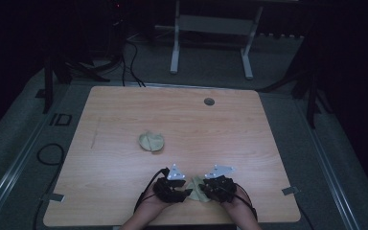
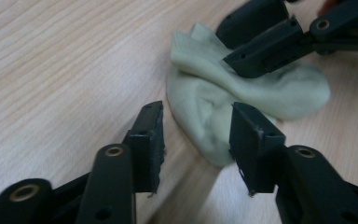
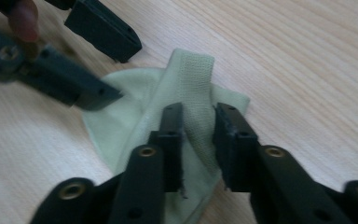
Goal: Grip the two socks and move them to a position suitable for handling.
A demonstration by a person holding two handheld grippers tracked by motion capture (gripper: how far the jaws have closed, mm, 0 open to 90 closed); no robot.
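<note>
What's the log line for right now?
left gripper: open, straddling near sock edge | right gripper: pinching its ribbed cuff | second sock: mid-table, untouched

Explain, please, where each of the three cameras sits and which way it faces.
High view: above the person's side, looking forward and down on the table; forearms, left gripper, right gripper.
Left gripper view: on the left gripper, looking along its jaws at the near sock.
Right gripper view: on the right gripper, its jaws around a fold of that sock.
Shared: both gripper views show the same sock and the opposite gripper.
</note>
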